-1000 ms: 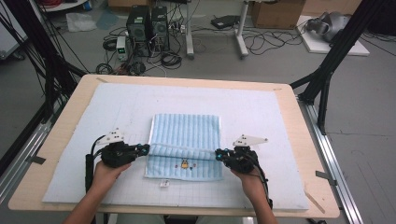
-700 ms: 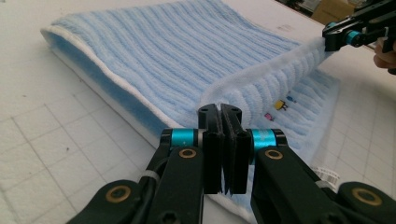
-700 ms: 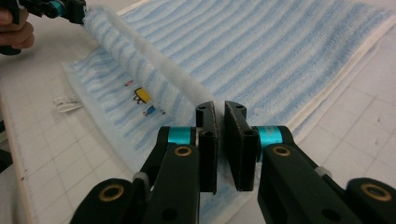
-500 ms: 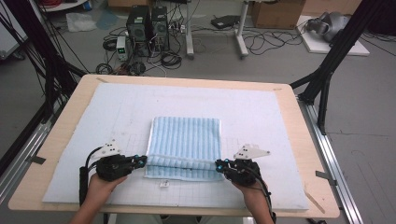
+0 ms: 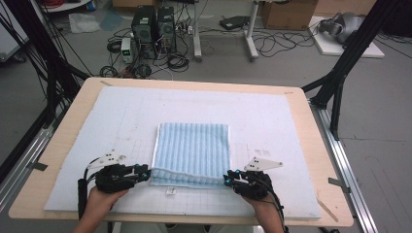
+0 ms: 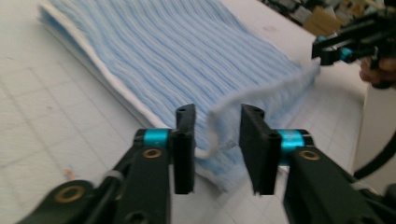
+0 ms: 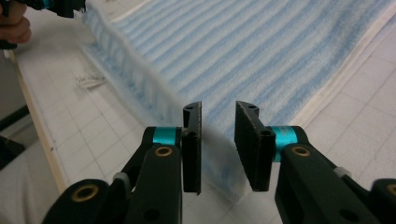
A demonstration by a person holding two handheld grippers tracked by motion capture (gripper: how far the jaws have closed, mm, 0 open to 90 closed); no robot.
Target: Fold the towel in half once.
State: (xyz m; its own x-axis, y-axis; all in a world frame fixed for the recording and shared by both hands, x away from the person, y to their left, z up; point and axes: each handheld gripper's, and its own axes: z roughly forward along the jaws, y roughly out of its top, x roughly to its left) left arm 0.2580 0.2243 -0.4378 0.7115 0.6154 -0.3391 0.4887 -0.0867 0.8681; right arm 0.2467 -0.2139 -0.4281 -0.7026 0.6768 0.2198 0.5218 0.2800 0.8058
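Towel (image 5: 192, 153) near fold blurred between my just-opened jaws, released | white gridded mat (image 5: 272, 116) on wooden table (image 5: 77, 104) | cables on floor beyond.

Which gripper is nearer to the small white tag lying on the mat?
Left, narrowly. The tag lies just right of the left gripper, below the towel's near-left corner; the right gripper sits farther right.

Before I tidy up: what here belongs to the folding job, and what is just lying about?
Job:
towel
left gripper
right gripper
mat

Lying about:
label
computers
cables
boxes
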